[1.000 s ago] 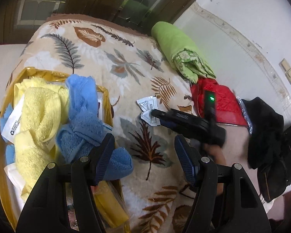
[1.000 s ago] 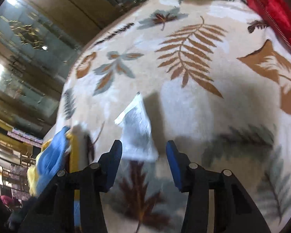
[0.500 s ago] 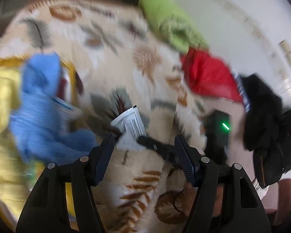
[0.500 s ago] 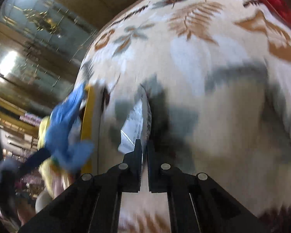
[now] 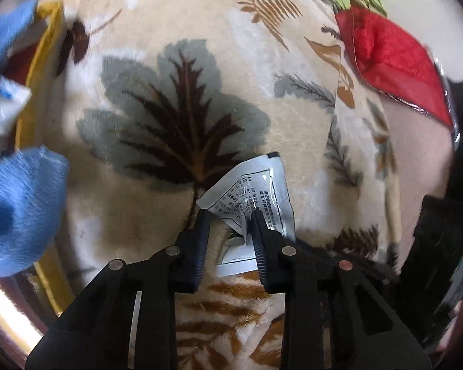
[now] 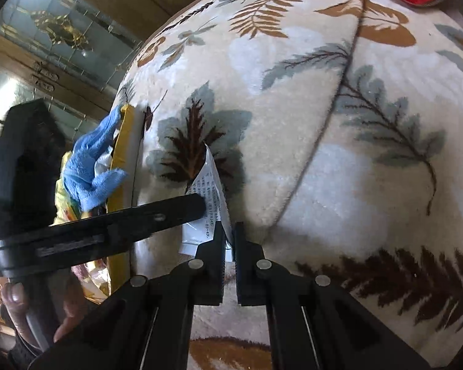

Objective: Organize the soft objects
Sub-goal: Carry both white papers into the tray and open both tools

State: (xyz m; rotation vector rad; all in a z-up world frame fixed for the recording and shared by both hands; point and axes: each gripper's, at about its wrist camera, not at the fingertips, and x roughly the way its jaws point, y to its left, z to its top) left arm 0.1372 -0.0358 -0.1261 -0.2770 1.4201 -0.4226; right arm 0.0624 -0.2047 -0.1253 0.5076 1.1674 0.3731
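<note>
Two grippers on one packet | left wrist: left gripper (image 5: 228, 219) jaws just closing around the white packet (image 5: 256, 191), which lies crumpled on leaf-print blanket (image 5: 176, 71); whether pads press it, cannot tell | right wrist: right gripper (image 6: 229, 231) clamped on the packet's edge, yellow basket (image 6: 123, 166) nearby left

Your matt black plastic tools (image 5: 228, 215) with ribbed pads and small metal rivets, a crinkled glossy foil-like sachet (image 5: 253, 191) with printed text, plush leaf-patterned blanket (image 5: 176, 117), fluffy blue terry towel (image 5: 18, 209), shiny red quilted fabric (image 5: 392, 58).
</note>
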